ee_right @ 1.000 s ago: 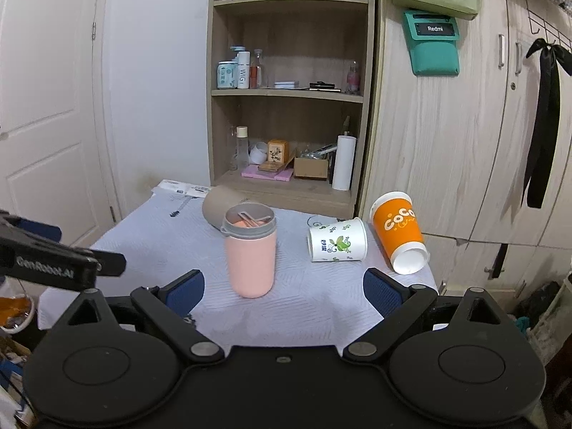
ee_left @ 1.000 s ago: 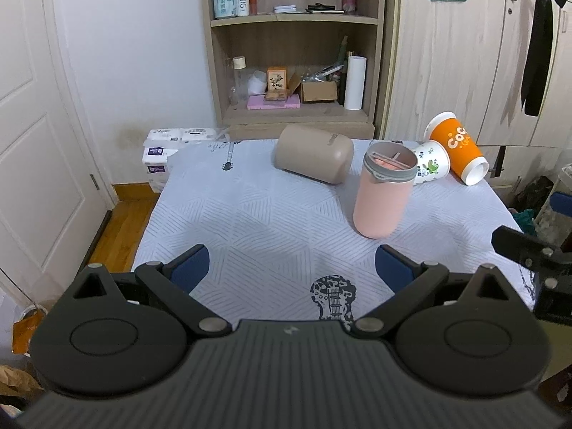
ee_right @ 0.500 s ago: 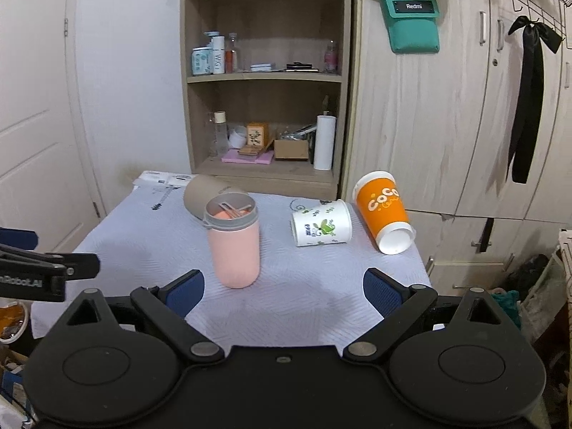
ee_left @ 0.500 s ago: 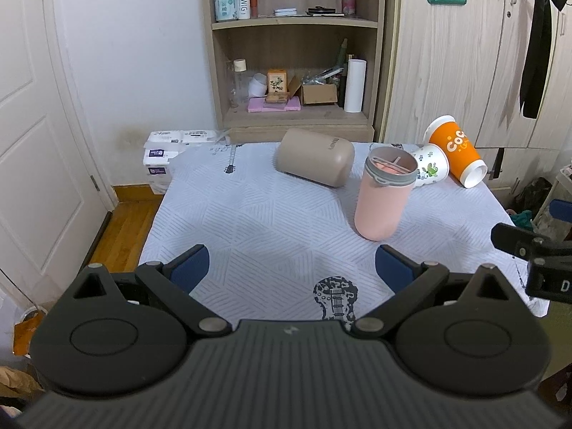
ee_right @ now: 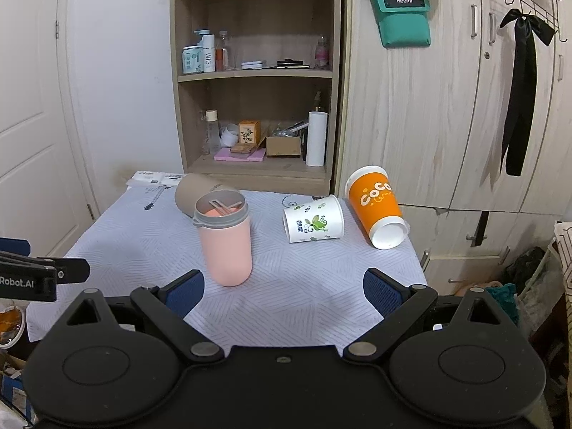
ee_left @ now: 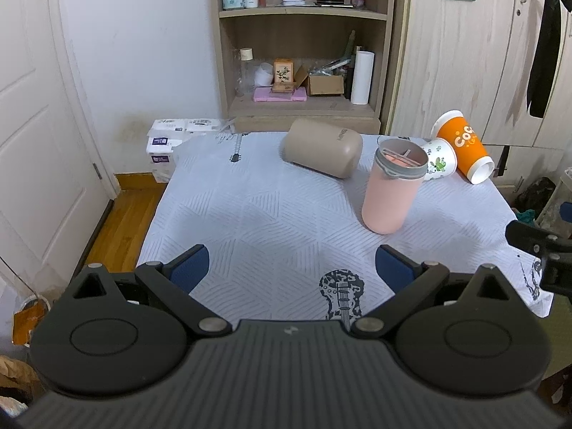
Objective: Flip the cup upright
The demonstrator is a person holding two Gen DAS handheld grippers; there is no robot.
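I hold my left gripper (ee_left: 291, 266) and right gripper (ee_right: 284, 287) released, fingers spread wide and grasping nothing, above the near edge of the table (ee_left: 250, 214). The pink cup (ee_right: 224, 241) stands upright ahead of my right gripper's left finger. Beyond it, the tan cup (ee_left: 321, 147), white cup (ee_right: 314, 218) and orange cup (ee_right: 377, 211) lie on their sides.

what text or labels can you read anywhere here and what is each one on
"Redmi": teal wall pouch
"CoCo": tipped orange paper cup
"WIG": white shelf bottle
"Robot.AI" (start cut off): black left gripper
Floral white paper cup, beige tumbler and other shelf packages: print too small to read.
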